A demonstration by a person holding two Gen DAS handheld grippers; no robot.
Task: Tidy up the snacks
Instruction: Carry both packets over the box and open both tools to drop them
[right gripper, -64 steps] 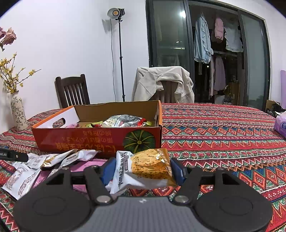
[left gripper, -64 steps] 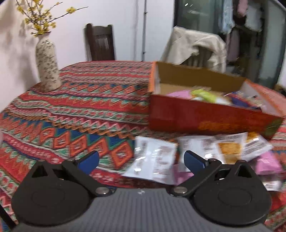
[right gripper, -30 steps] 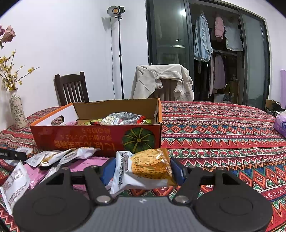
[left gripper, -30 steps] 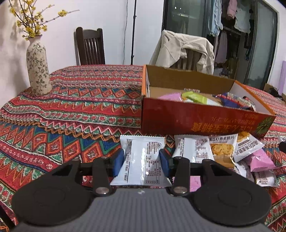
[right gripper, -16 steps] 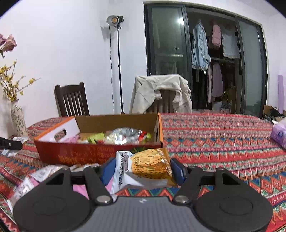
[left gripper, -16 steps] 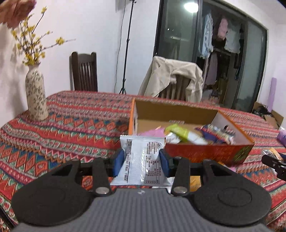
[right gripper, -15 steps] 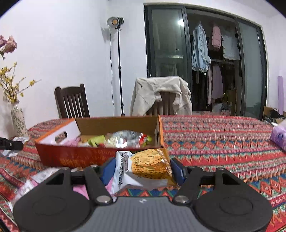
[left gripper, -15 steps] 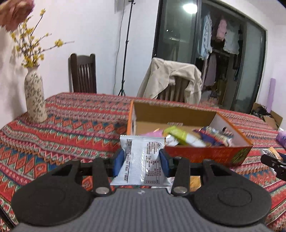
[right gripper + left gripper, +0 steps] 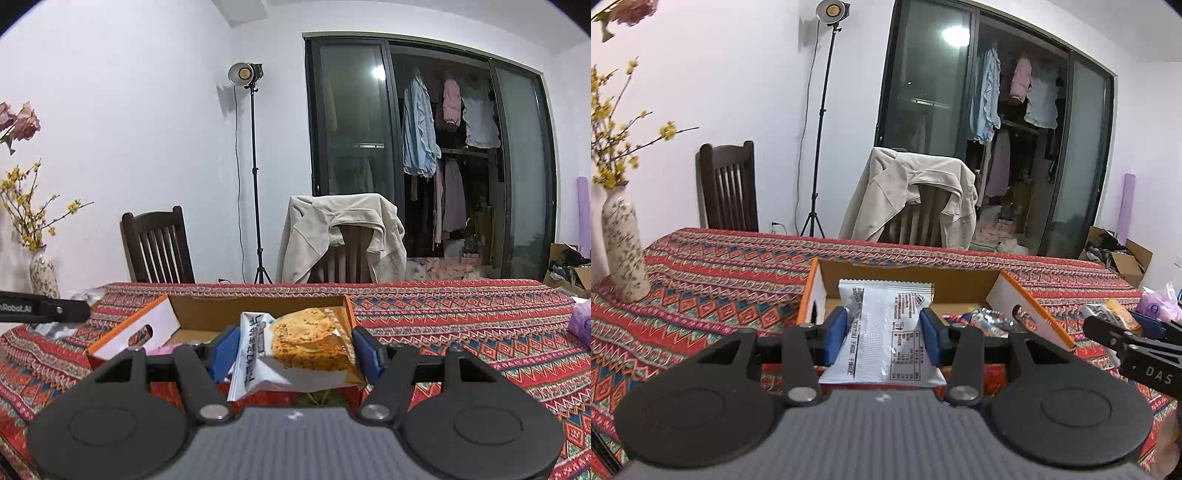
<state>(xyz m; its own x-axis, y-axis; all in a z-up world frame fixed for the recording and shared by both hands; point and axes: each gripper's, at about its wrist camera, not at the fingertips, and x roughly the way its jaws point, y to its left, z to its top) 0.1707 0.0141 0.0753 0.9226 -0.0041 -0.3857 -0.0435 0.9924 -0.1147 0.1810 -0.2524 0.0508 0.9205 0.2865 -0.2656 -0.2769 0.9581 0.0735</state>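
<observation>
My left gripper [image 9: 883,338] is shut on a white snack packet [image 9: 884,332] printed with small text, held up in front of the open orange cardboard box [image 9: 1030,306]. A few wrapped snacks [image 9: 979,319] lie inside the box. My right gripper [image 9: 293,347] is shut on a cracker packet [image 9: 306,341] with an orange biscuit picture, raised just before the same box [image 9: 258,306]. The right gripper [image 9: 1123,328] with its packet shows at the right edge of the left wrist view. An arm of the left gripper [image 9: 70,309] juts in from the left of the right wrist view.
The table wears a red patterned cloth [image 9: 720,280]. A flower vase [image 9: 622,247] stands at its far left. Two chairs [image 9: 159,247] sit behind, one draped with a beige jacket [image 9: 340,229]. A light stand [image 9: 253,177] rises by the wall. A purple bag [image 9: 1161,304] lies far right.
Both grippers have risen with their packets, so the box now sits lower and I look over its near wall. The loose packets on the cloth have dropped out of sight.
</observation>
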